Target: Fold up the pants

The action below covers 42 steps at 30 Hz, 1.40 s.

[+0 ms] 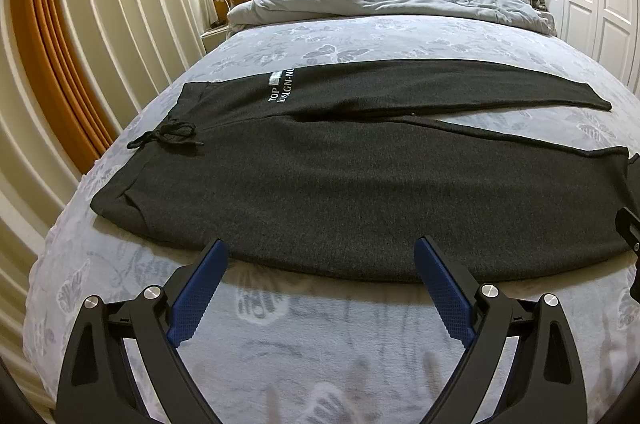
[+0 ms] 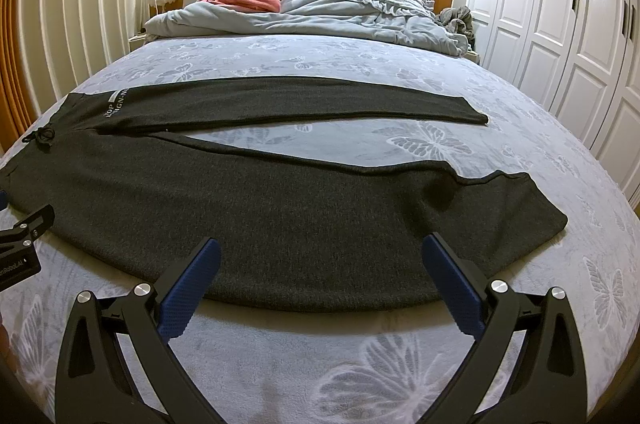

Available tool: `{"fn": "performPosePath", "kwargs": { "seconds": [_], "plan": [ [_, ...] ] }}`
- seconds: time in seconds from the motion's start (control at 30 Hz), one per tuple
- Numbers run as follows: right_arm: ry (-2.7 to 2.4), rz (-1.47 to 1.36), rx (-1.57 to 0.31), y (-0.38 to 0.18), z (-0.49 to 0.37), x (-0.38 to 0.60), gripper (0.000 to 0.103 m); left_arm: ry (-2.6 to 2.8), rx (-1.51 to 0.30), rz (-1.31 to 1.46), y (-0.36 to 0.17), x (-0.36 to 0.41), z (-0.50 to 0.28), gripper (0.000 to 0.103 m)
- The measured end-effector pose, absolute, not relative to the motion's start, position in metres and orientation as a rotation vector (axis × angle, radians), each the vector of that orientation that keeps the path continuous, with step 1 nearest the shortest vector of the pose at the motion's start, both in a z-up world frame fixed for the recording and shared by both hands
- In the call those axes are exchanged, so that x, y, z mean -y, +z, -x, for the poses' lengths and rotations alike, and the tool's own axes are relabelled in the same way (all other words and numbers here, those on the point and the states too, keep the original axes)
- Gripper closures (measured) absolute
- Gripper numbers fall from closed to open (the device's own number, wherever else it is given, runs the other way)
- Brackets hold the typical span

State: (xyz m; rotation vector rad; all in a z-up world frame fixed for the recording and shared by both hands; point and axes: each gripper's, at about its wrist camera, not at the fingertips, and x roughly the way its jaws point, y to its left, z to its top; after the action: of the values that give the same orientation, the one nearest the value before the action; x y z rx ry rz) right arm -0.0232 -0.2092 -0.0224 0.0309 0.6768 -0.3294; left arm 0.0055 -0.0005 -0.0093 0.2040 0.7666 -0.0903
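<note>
So pants (image 1: 340, 192) lie flat on bed (image 1: 320, 344), legs apart, ready for folding. Left gripper (image 1: 321, 256) and right gripper (image 2: 321, 256) spread wide at near pants edge, holding nothing.

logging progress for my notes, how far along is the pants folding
Barely started. Done: the pants lie spread flat on the bed, legs apart in a V, drawstring showing. In hand: nothing; the left gripper and right gripper are both open at the near leg's edge. Left: every fold, starting with bringing one leg over the other.
</note>
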Motion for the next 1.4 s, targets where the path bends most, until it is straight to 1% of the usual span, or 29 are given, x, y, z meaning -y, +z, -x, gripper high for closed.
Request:
{"fn": "performPosePath", "kwargs": {
  "seconds": [1.27, 1.4],
  "plan": [
    [-0.332, -0.028, -0.679, -0.025, 0.024, 0.213, 0.005, -0.089, -0.767, -0.206, -0.010, 0.002, -0.006, 0.011],
    [-0.349, -0.005, -0.669, -0.024, 0.025, 0.224, 0.005, -0.137, -0.812, -0.132, -0.003, -0.012, -0.016, 0.011]
  ]
}}
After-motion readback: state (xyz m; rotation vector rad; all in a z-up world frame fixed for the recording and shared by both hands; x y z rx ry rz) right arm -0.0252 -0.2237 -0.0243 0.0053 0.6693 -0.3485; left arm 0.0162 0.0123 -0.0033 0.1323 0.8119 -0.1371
